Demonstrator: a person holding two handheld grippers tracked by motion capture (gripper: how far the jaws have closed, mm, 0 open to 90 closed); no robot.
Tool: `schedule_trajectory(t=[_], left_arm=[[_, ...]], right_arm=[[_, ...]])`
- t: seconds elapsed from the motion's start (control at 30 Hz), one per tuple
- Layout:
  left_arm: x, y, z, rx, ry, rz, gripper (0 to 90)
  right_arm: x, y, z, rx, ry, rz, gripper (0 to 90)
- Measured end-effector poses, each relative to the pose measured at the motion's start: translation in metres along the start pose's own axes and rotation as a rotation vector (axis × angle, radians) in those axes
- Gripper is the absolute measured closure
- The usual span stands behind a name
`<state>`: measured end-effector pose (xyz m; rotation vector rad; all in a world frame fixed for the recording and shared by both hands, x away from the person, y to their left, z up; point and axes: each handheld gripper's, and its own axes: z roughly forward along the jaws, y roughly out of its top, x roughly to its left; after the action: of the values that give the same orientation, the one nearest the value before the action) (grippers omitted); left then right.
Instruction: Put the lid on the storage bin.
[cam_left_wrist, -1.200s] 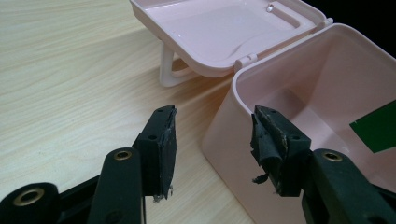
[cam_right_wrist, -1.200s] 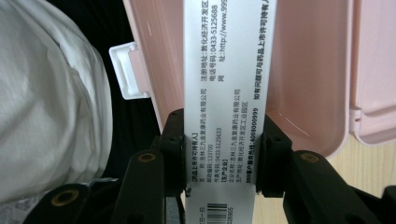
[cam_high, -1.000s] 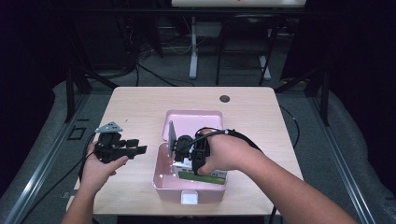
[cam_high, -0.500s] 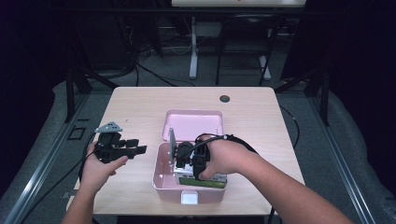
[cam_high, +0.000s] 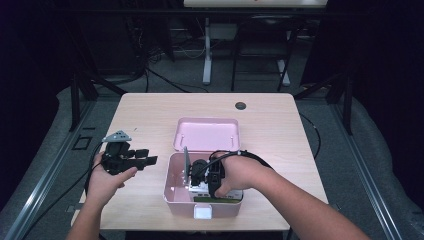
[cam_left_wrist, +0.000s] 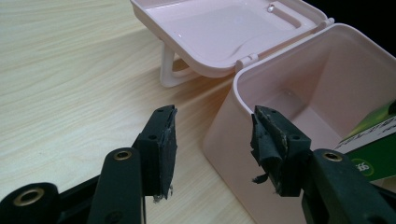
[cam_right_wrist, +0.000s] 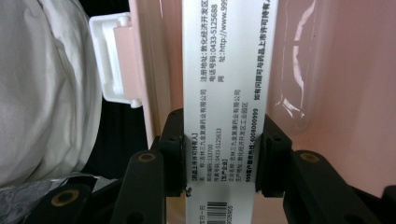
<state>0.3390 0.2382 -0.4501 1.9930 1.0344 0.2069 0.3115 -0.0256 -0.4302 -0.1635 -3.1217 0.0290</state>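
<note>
Right gripper (cam_high: 202, 181): reaches into the pink box (cam_high: 175, 192) at the near middle of the table (cam_high: 280, 130), pointing down. In the right gripper view its jaws are closed on the two long sides of a white carton (cam_right_wrist: 224, 107) printed with black text and a barcode; both pads press on it. The carton stands between the box's pink walls. The box's white latch (cam_right_wrist: 112, 60) shows at that view's upper left, with white cloth (cam_right_wrist: 42, 84) beside it. In the high view the carton's green-and-white face (cam_high: 217, 196) lies low in the box, toward the near wall, under the person's right hand (cam_high: 240, 172).

Latch in the high view (cam_high: 203, 213): on the box's near wall, hanging free.

Left gripper (cam_high: 145, 160): held level above the table, left of the box and apart from it, pointing right. In the left gripper view its jaws stand well open with nothing between them; worn padding hangs from the pads. Past them is the box's left wall (cam_left_wrist: 224, 140), and a green-and-white corner of the carton (cam_left_wrist: 373, 149) shows inside.

Lid (cam_high: 206, 134): hinged open, lying back on the table just beyond the box, its inside facing up.

Far edge: a small dark round thing (cam_high: 241, 106) rests on the table, well apart from the box.
</note>
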Motion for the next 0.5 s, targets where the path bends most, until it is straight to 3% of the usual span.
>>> schedule_trajectory(t=[0.5], left_arm=[[0.000,0.000,0.001,0.002,0.002,-0.002,50.0]], right_arm=[[-0.003,0.000,0.024,-0.002,0.028,-0.017,61.6]])
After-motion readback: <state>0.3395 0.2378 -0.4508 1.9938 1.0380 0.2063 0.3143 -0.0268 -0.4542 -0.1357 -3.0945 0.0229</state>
